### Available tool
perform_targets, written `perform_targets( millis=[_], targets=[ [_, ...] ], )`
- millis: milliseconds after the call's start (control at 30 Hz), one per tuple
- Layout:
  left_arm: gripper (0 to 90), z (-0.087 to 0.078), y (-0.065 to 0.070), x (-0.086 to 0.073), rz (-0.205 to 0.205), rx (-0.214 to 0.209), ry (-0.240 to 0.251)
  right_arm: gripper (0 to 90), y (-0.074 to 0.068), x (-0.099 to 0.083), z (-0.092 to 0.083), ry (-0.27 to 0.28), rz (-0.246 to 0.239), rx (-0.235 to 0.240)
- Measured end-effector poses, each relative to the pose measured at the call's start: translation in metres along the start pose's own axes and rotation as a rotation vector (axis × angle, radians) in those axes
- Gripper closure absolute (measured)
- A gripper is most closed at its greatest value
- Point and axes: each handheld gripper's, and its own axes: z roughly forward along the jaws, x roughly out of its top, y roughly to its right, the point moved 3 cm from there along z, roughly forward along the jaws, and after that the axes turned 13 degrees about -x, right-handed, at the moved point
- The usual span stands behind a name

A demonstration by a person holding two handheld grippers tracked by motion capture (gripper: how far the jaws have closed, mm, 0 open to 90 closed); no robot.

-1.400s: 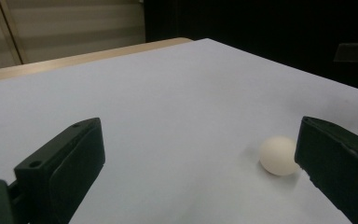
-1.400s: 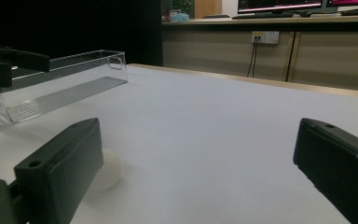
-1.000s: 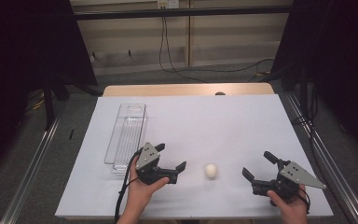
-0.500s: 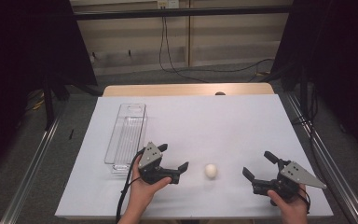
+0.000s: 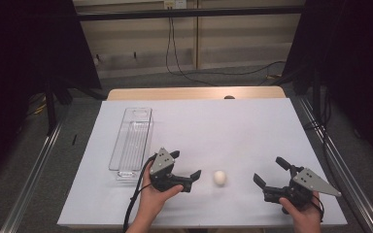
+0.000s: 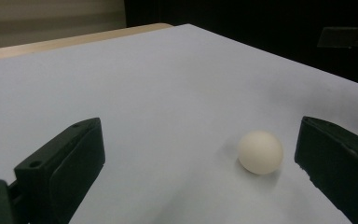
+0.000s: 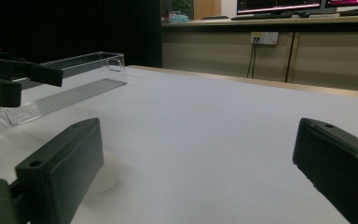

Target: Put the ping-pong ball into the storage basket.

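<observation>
A small white ball [image 5: 219, 177] lies on the white table sheet [image 5: 213, 126] near the front edge. My left gripper [image 5: 187, 164] is open just left of the ball, its jaws pointing right toward it. In the left gripper view the ball [image 6: 260, 152] rests a little ahead of the open gripper [image 6: 200, 140], close to the right jaw. My right gripper [image 5: 268, 170] stands open to the right of the ball, pointing left. In the right gripper view the ball [image 7: 108, 173] is half hidden behind the left jaw of the open gripper [image 7: 198, 144].
A long clear plastic tray [image 5: 132, 141] lies on the left part of the sheet, just behind my left hand; the tray [image 7: 70, 84] looks empty. A wooden table edge [image 5: 194, 92] runs along the back. Metal rails [image 5: 34, 165] flank the table.
My left gripper has crept a little to the right, closer to the ball. The right gripper and the ball have stayed put.
</observation>
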Motion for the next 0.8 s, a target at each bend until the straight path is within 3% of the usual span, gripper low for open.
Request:
perform_targets(
  millis=[800],
  targets=[
    [1.7,0.024,0.007,0.0,0.002,-0.041,-0.047,1.2,-0.001,0.0,0.001,0.001,0.0,0.004]
  ],
)
